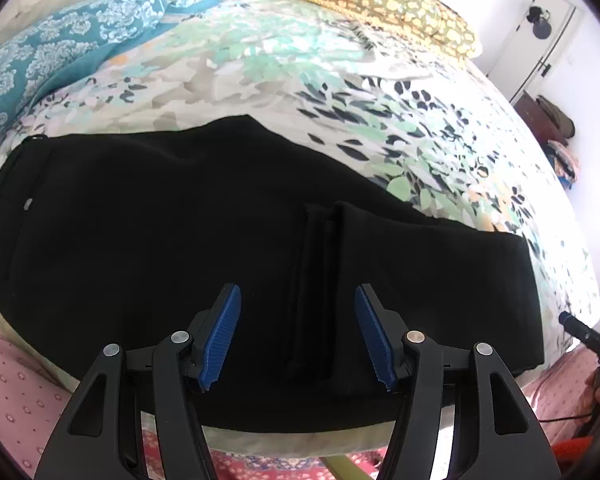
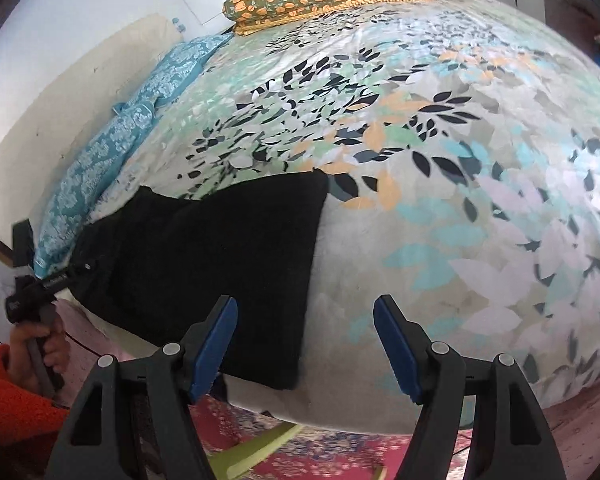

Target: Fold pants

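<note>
Black pants point(image 1: 180, 248) lie folded on the bed near its front edge, waistband with a small metal button at the left, hem ends overlapped near the middle. My left gripper point(image 1: 298, 304) is open and empty, just above the pants' near edge. In the right wrist view the pants point(image 2: 204, 264) lie left of centre. My right gripper point(image 2: 305, 320) is open and empty, over the bedspread just right of the pants' folded edge. The left gripper's body point(image 2: 32, 292) shows at the far left, held by a hand.
The bed has a leaf-patterned bedspread point(image 1: 340, 100). A blue patterned pillow point(image 1: 60, 52) lies at the back left, a yellow floral pillow point(image 1: 380, 0) at the back. A red patterned rug point(image 2: 300, 456) lies below the bed edge. A door point(image 1: 540, 40) stands at the right.
</note>
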Demonstrator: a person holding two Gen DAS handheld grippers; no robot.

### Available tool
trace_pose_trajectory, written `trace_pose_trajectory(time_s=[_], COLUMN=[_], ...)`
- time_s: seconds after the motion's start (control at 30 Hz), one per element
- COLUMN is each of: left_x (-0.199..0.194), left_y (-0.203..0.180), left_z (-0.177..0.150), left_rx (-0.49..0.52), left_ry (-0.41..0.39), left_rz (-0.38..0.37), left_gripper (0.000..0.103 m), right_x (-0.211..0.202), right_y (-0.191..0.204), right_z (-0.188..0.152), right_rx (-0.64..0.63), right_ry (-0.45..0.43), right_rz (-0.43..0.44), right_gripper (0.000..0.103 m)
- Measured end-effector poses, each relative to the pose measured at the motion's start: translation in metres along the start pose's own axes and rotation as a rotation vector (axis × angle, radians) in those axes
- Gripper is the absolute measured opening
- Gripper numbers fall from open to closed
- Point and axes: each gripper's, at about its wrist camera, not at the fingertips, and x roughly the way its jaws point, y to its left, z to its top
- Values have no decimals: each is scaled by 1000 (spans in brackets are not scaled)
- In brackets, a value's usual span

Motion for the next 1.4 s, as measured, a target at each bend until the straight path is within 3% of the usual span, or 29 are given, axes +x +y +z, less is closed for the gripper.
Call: trace_pose_trajectory(time_s=[0.17, 0.23, 0.27, 0.37, 0.43, 0.53, 0.67, 0.93, 1.0, 1.07, 1.13, 1.27, 1.4], left_x=[35, 38, 38, 39, 39, 39, 38, 45, 44, 39, 31, 15, 16], left_y=[-18, -18, -18, -21, -22, -24, -45, -86, -80, -64, -50, -24, -17], left_z=[-8, -10, -10, -12, -12, -14, -20, -30, -28, -25, -23, -17, -10], left_rx=[58, 50, 51, 81, 90, 101, 150, 256, 227, 169, 129, 55, 20], left_ry=[129, 131, 138, 138, 137, 136, 146, 163, 170, 180, 166, 93, 76], left_rz=[24, 11, -4, 7, 12, 15, -3, -36, -47, -59, -54, 16, -7], left_gripper=[59, 42, 28, 23, 23, 23, 22, 24, 28, 29, 32, 47, 48], right_x=[51, 58, 63, 66, 55, 22, -4, 14, 19, 18, 2, -24, -5], right_y=[-19, -23, -22, -12, 2, 33, 37, -20, -22, -18, -17, -1, 33], right_z=[1, 1, 1, 1, 3, 10, 14, -7, -6, -1, 6, 21, 19], right_rx=[135, 169, 176, 105, 53, -102, -159, -29, -19, -45, -58, -95, -179], right_ry=[166, 177, 197, 218, 187, 104, 68, 152, 167, 146, 71, -44, -4], right_rz=[143, 222, 269, 215, 197, 151, 110, -3, -47, -106, -150, -171, -128], right_gripper=[71, 69, 52, 24, 16, 13, 10, 11, 18, 44, 53, 54, 58])
